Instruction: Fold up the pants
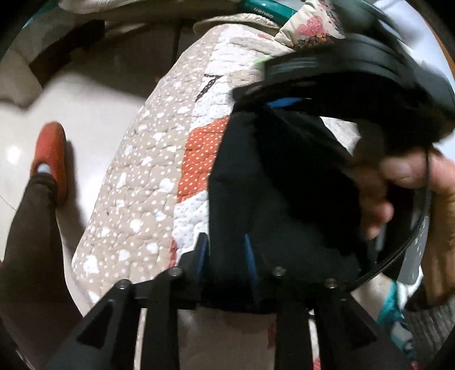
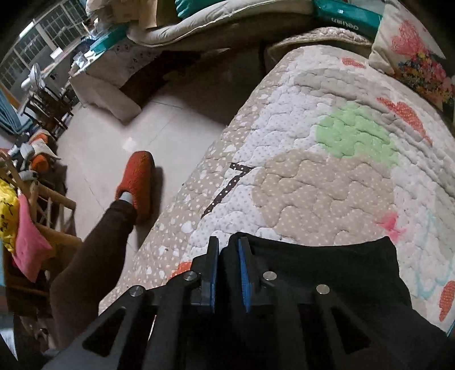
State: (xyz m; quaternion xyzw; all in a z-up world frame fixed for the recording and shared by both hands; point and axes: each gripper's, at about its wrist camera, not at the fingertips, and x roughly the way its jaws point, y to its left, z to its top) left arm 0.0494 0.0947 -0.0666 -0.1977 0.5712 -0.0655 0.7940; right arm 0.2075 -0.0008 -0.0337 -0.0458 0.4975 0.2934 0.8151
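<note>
The black pants (image 1: 273,182) hang over the quilted bed (image 1: 148,176). My left gripper (image 1: 226,242) is shut on an edge of the pants, with black cloth between its blue pads. In the left wrist view the right gripper (image 1: 280,101) is above and ahead, blurred, held by a hand (image 1: 398,187), with pants cloth hanging from it. In the right wrist view my right gripper (image 2: 229,244) is shut on the top edge of the pants (image 2: 327,270), held above the quilt (image 2: 312,170).
The bed's left edge drops to a pale tiled floor (image 2: 119,136). The person's leg and orange slipper (image 2: 138,182) stand beside the bed. A floral pillow (image 2: 418,59) and teal package (image 2: 347,17) lie at the bed's far end. Cluttered chairs stand at left.
</note>
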